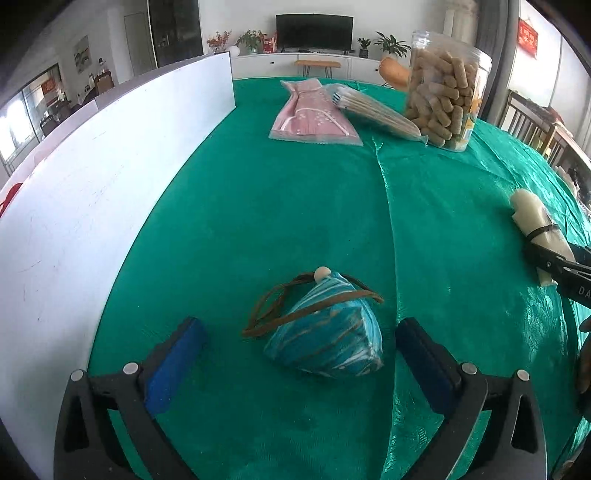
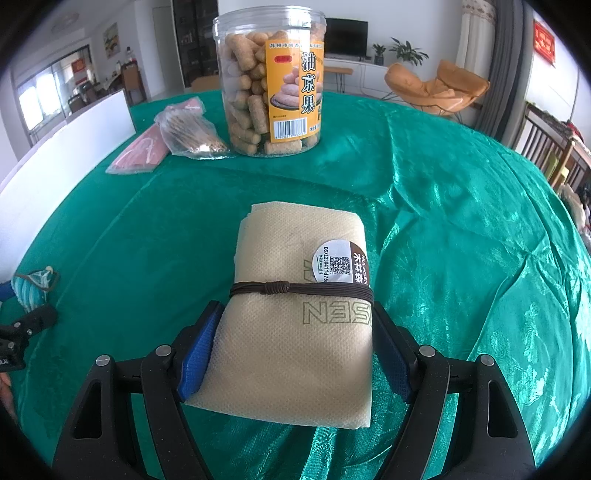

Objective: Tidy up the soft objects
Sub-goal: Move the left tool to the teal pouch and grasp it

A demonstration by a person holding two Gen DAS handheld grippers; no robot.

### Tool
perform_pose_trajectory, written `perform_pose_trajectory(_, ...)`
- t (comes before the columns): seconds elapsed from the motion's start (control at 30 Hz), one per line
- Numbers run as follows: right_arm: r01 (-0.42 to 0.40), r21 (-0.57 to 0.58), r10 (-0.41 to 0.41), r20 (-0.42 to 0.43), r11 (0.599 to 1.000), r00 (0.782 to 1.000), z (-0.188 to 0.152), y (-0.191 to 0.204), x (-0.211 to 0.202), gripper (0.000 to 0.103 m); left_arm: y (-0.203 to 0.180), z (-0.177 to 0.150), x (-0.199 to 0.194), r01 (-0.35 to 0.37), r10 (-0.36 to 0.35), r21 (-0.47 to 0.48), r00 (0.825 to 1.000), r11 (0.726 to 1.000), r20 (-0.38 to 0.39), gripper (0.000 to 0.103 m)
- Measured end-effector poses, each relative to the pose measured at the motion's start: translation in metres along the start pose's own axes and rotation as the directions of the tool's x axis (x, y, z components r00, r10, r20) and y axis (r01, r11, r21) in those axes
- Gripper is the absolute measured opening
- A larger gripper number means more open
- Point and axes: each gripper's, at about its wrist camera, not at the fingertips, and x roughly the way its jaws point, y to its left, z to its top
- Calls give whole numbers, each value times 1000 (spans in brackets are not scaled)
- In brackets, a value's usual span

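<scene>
- A small blue-and-white striped fabric pouch [image 1: 327, 339] with a brown cord [image 1: 280, 314] and a pale bead [image 1: 322, 273] lay on the green tablecloth [image 1: 258, 206], near the camera.
- The left gripper [image 1: 301, 343] stood wide apart around the pouch, a blue pad [image 1: 177, 362] on either side of it and neither one touching it.
- To the left of the pouch, a white board [image 1: 92, 192] stood upright along the edge of the table.
- A folded beige non-woven cloth bundle [image 2: 301, 306], tied round with a dark brown elastic band [image 2: 295, 290] and bearing a round sticker with a QR code [image 2: 338, 264], lay on the same cloth, well to the right of the pouch.
- The right gripper [image 2: 295, 350] was clamped on that bundle, both blue pads pressed against its sides.
- At the far side of the table lay a flat pink packet in clear wrap [image 1: 314, 114], with a clear bag of thin brown sticks [image 1: 373, 109] resting partly on it.
- Just beside the bag stood a clear plastic jar of tan cylindrical snacks [image 2: 271, 81] with an orange label.
- Beyond the table were a television [image 1: 314, 31], potted plants [image 1: 391, 44] and an orange chair [image 2: 436, 86].
</scene>
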Motion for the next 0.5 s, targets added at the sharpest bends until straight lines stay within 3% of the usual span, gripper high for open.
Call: perform_pose_trajectory(0.5, 3, -1, -3, -1, 1000, 1000, -1, 1, 1, 80, 0, 0, 0, 0, 0, 1, 1000, 1000, 0, 103)
